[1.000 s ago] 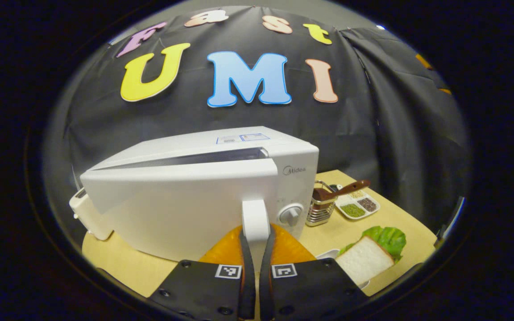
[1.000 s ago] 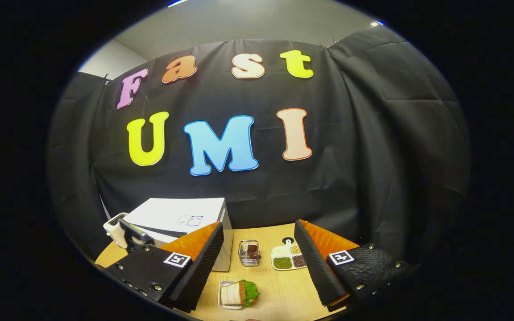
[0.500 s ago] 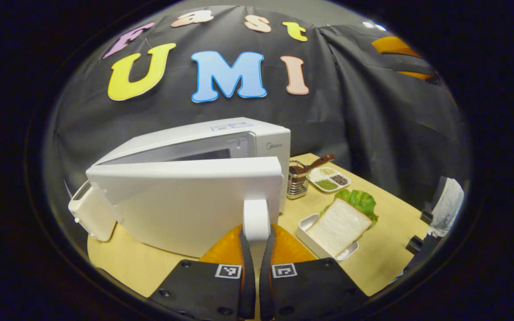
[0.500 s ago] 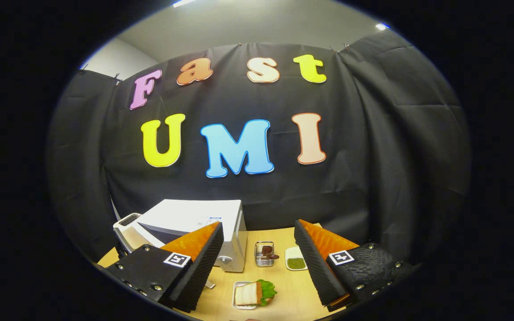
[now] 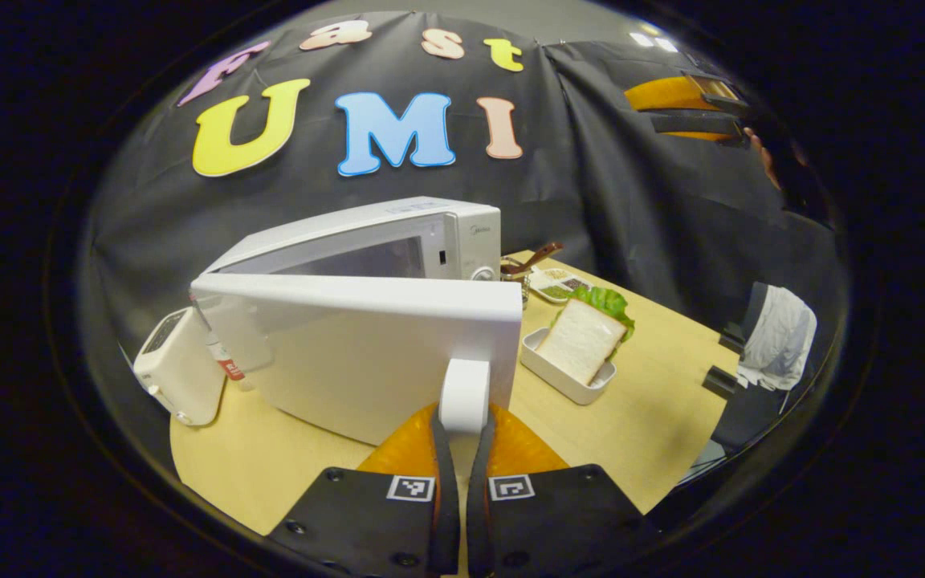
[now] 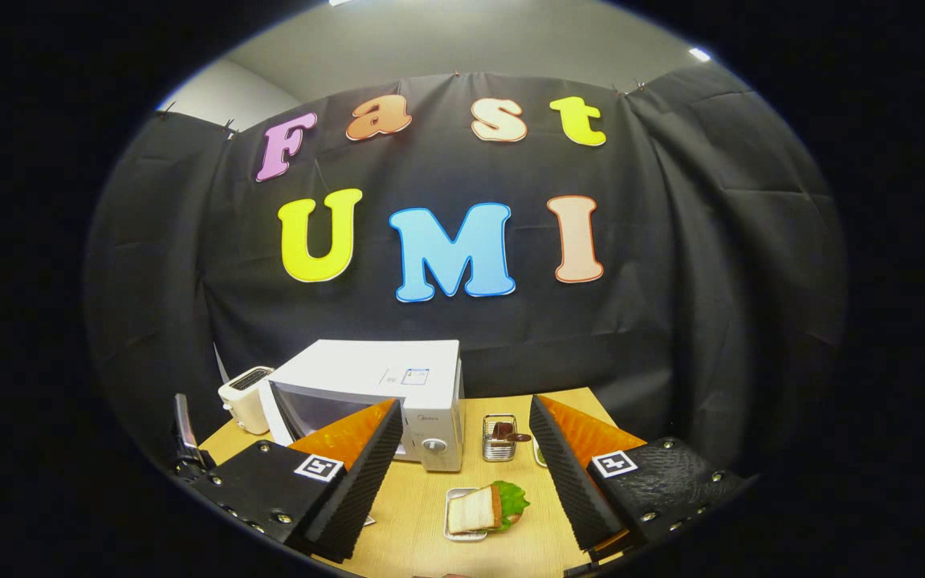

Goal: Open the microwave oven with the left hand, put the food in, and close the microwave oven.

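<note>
Since the earlier frame, I swung the microwave door (image 5: 366,353) wider, left gripper (image 5: 462,425) clamped on its handle (image 5: 464,395). Right gripper (image 6: 462,466) hung spread, empty, above the sandwich tray (image 6: 474,514) near the oven's right. Risk: handle slipping, door rebounding.

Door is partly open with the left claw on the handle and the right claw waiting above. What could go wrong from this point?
The left claw pinches only the lower end of the door handle; it could slip off as the microwave door swings wider. The swinging door might also hit the toaster close to its hinge side. The right claw, open, hangs well above the sandwich tray; a poor grasp could spill the bread and lettuce.
</note>
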Available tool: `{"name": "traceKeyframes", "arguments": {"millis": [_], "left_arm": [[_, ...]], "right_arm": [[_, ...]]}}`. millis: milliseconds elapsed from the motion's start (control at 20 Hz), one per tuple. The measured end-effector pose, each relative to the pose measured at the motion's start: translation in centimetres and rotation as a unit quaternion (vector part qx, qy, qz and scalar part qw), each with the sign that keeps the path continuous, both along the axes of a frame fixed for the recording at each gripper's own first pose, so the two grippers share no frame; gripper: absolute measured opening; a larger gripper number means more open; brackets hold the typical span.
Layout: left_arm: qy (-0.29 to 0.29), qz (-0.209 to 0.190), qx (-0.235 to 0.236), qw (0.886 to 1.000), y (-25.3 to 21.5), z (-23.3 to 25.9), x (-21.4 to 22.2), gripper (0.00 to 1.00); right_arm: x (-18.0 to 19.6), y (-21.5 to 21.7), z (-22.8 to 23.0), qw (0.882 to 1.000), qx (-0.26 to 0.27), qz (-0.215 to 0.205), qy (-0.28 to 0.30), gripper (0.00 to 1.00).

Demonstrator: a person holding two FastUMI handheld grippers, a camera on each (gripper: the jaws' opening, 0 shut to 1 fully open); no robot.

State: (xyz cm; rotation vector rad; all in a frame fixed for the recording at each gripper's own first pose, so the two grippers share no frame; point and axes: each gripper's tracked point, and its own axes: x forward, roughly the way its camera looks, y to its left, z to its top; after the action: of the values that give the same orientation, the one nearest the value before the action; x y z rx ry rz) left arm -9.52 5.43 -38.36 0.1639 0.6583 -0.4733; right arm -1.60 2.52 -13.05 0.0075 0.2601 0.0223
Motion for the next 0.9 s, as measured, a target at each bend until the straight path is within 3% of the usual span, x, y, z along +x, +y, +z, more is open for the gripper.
{"name": "traceKeyframes", "arguments": {"millis": [300,550,600,900], "left_arm": [[0.009,0.011,0.005,1.0,6.4,1.0,-4.5,0.11],[0.012,0.015,0.031,0.999,12.0,1.7,-7.2,0.12],[0.011,0.019,0.033,0.999,13.3,1.9,-7.6,0.09],[0.027,0.061,0.055,0.996,21.8,2.2,-9.1,0.1]], "right_arm": [[-0.3,0.8,-1.5,1.0,0.002,-0.01,0.019,0.96],[-0.3,2.8,-2.9,0.999,0.032,0.011,0.034,0.96],[-0.2,3.0,-3.2,0.998,0.041,0.009,0.038,0.96],[0.1,3.4,-5.6,0.997,0.042,0.007,0.07,0.96]]}}
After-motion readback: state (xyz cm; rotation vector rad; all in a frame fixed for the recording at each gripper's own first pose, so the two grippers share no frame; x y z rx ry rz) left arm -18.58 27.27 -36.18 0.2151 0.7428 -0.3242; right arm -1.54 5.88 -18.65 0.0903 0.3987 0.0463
